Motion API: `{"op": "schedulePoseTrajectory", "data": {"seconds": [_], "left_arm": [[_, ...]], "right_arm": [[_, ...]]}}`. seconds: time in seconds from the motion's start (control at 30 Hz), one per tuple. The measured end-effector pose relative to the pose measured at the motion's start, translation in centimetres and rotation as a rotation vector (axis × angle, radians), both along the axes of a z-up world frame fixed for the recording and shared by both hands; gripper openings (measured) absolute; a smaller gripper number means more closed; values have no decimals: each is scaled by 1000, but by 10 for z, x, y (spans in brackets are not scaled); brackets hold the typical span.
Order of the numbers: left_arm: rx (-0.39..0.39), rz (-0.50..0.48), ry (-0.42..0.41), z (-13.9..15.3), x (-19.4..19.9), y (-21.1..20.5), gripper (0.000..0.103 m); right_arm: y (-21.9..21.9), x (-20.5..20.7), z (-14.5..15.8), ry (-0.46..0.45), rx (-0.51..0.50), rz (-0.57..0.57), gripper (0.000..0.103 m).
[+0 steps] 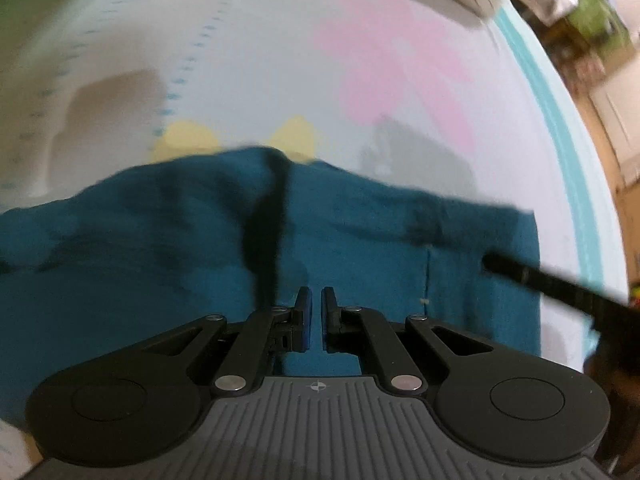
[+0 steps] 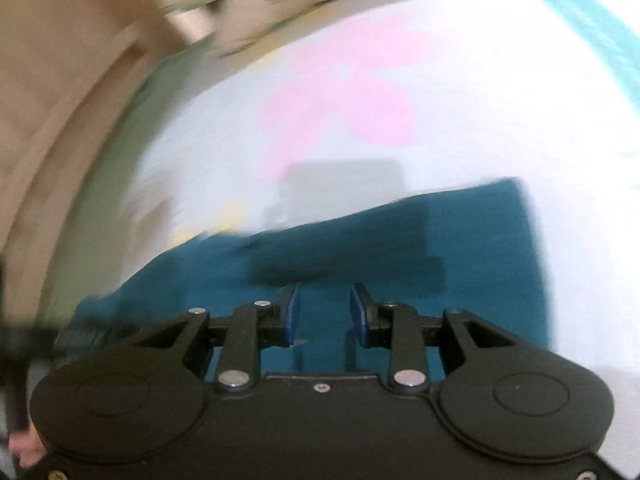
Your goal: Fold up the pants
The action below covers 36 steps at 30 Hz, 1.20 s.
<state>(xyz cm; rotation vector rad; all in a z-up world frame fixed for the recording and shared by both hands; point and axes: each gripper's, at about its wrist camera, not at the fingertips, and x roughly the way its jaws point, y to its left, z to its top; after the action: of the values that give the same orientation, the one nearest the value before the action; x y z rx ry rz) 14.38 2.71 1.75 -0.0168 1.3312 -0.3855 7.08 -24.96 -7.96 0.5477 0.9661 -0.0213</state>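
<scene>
Above the teal pants (image 1: pixel 168 280), the left tongs (image 1: pixel 316 312) are nearly shut on nothing, and the right tongs (image 2: pixel 324 312) stand partly open and empty. The pants lie spread on a white bedsheet (image 1: pixel 248 60) with pink and yellow patches; pillows (image 2: pixel 256 20) sit beyond.

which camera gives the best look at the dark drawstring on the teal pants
The left wrist view: the dark drawstring runs down across the teal pants ahead of the left gripper. The right wrist view shows the pants, blurred, with no drawstring I can make out.
</scene>
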Motion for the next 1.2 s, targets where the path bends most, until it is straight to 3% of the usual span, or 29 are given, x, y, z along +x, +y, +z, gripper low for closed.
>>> {"op": "schedulePoseTrajectory", "data": {"seconds": [0.17,0.27,0.33,0.63,1.2], "left_arm": [[77,-56,-36,-10,3,-21,5],[105,-64,-13,-24,7,-26,5],[113,-60,1,-33,8,-26,5],[178,-119,-69,-34,0,-35,5],[246,-176,-126,-31,-14,-55,5]], "right_arm": [[-24,14,-22,27,-59,-99,39],[-26,17,-33,17,-80,-127,25],[-27,16,-40,-7,-80,-119,24],[-17,2,-25,-41,-183,-56,26],[-9,-6,-18,-47,-234,-24,28]]}}
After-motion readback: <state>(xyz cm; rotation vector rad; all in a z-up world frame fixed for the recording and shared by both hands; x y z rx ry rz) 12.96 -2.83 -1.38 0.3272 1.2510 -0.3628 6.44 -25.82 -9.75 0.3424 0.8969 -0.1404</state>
